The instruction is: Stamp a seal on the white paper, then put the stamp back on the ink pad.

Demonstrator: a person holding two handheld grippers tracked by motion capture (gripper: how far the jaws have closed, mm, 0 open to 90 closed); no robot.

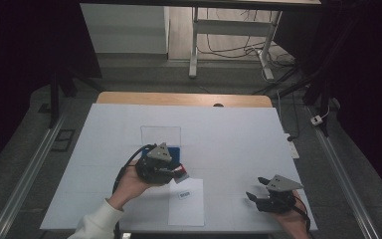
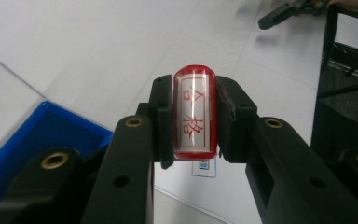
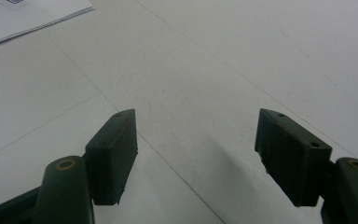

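Observation:
My left gripper [image 2: 195, 119] is shut on a red stamp [image 2: 195, 114] with a clear face and red characters; the two jaws press its sides. In the high view this gripper [image 1: 179, 174] hovers over the top edge of a white paper sheet [image 1: 187, 203] that bears a small printed mark [image 1: 183, 194]. A blue tray [image 2: 32, 140] lies just behind and left of it. Near the table's front right my right gripper [image 1: 256, 188] stands open with nothing between its jaws. The right gripper view shows its jaws [image 3: 196, 149] wide apart above the bare white tabletop.
A clear rectangular plate [image 1: 160, 135] lies on the white table [image 1: 229, 134] behind the blue tray [image 1: 174, 151]. The paper's corner [image 3: 32, 14] is far off in the right gripper view. Beyond the table stand a desk frame and cables on the floor.

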